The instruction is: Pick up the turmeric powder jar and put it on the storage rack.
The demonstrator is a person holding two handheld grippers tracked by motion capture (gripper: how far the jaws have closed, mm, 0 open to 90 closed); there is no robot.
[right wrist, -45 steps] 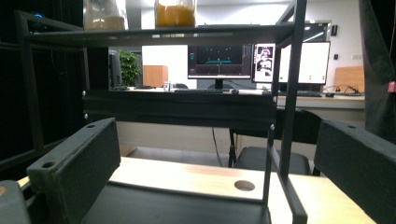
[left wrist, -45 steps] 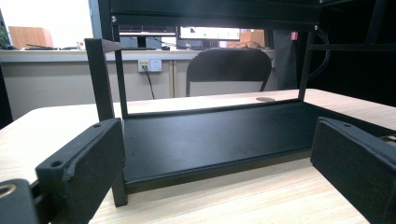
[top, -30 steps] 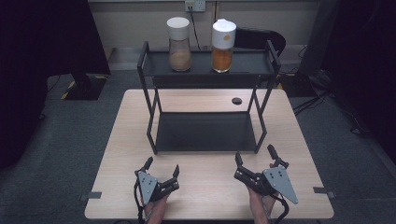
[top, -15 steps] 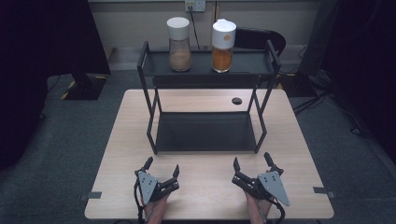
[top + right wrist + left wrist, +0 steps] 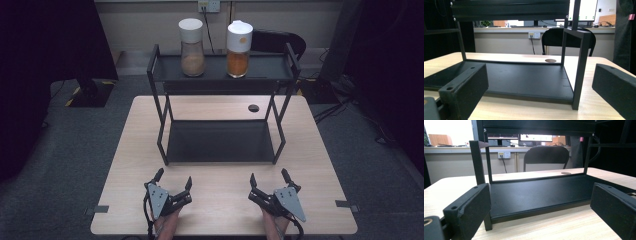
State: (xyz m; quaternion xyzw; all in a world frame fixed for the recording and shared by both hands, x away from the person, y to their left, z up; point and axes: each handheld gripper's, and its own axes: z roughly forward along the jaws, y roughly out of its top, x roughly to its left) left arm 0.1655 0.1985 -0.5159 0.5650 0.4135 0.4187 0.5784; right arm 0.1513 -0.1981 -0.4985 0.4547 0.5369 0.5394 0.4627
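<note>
Both the left gripper (image 5: 173, 179) and right gripper (image 5: 268, 178) rest with blocky black fingers spread on the pale wood-grain bench (image 5: 125, 165), before a matte black metal rack (image 5: 220, 142).

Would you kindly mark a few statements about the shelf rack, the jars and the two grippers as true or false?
1. Two jars stand on the top shelf of the black rack. True: a jar of pale powder and a jar of orange powder stand there, apart from each other.
2. The left gripper holds a jar. False: its jaws are open and empty, near the table's front edge.
3. The bottom shelf holds a bowl. False: nothing rests on it.
4. The right gripper is open. True: its jaws stand apart with nothing between them.
5. Both jars have white lids. True.
</note>
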